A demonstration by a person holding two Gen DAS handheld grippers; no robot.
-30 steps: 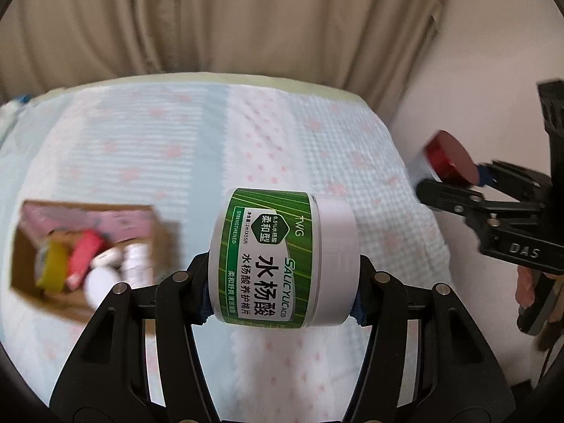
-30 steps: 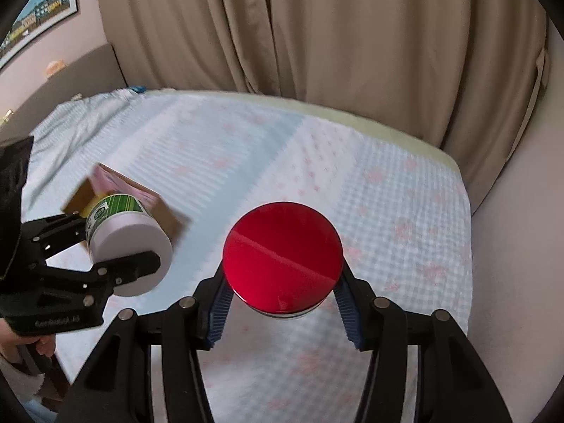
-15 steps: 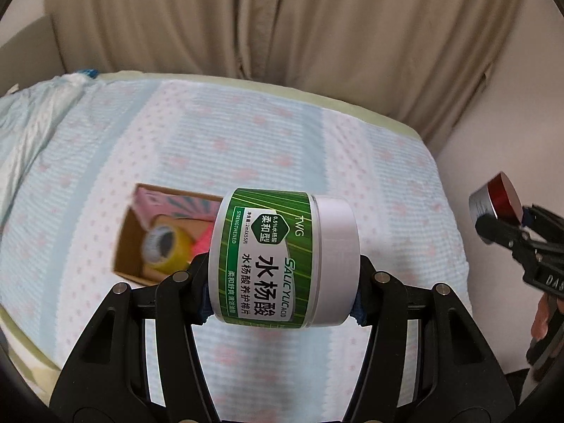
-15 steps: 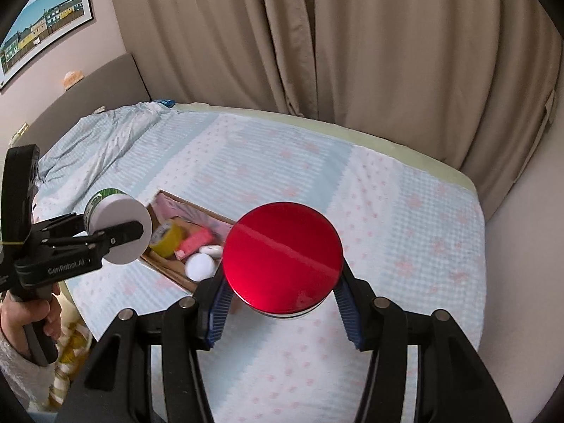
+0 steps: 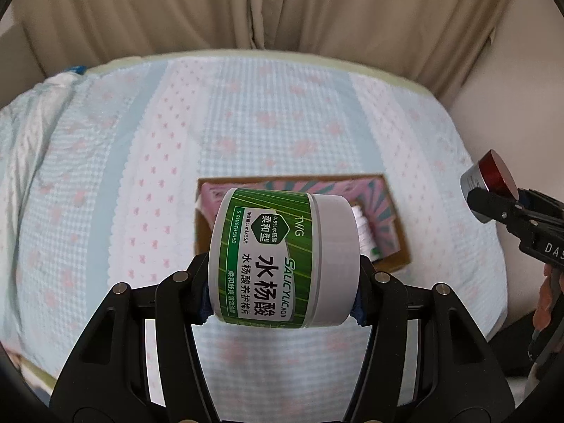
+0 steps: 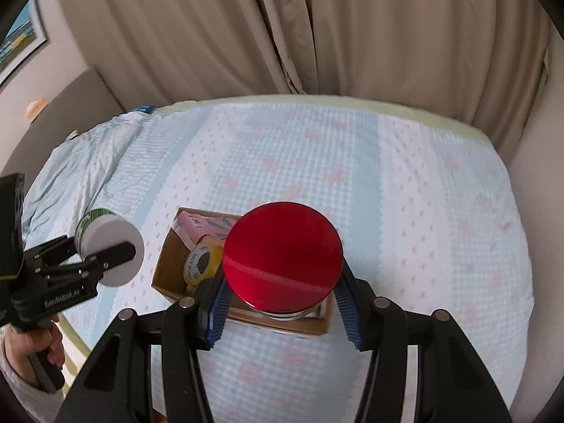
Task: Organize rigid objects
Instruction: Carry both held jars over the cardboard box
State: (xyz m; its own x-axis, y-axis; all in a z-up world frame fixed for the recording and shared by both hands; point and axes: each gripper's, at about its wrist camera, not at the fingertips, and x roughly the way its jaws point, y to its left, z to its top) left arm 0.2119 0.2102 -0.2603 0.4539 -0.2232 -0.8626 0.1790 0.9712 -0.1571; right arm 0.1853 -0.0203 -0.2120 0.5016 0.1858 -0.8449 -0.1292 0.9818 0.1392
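Left wrist view: the left gripper clenched a white plastic tub with a green printed label, held on its side crosswise between the pads, lid end toward the right finger. Just beyond and below it lay a shallow brown cardboard box on the bed's pale blue and white waffle-textured quilt with pink dots. The box held a pink patterned carton along its far wall and a small white ribbed bottle; the rest was hidden behind the tub.

Right wrist view: the right gripper gripped a clear-walled round jar with a glossy red metal lid, lid toward the lens, blue ribbed pads pressing its sides. The box sat directly under and beyond it, a yellowish tape roll showing left of the jar.

Judged step: both items carried, poised above the box, neither yet put in. Next move likely calls for lowering one into free floor space, then releasing. Smooth hard cylinders; could roll if laid sideways.
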